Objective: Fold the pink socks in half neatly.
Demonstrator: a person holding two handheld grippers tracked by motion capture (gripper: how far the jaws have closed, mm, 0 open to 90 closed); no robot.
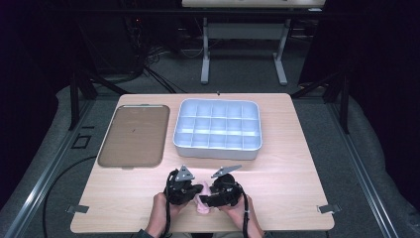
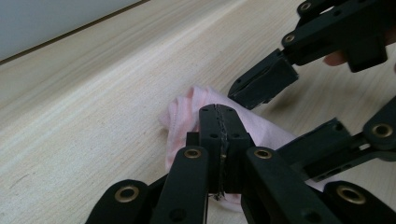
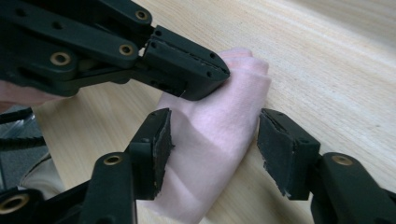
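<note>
Right gripper stood half open astride the pink cloth; left gripper was clamped on it.

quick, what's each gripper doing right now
Left gripper: shut on the pink cloth.
Right gripper: open, jaws on either side of the pink cloth, pads not pressing on it.

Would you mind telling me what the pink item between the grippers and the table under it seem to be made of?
The small pink cloth looks like soft knit or fleece fabric: matte, slightly fuzzy, folding into rounded creases. The pale table top looks like light wood or wood-look laminate, with fine straight grain lines and a smooth matte finish.
</note>
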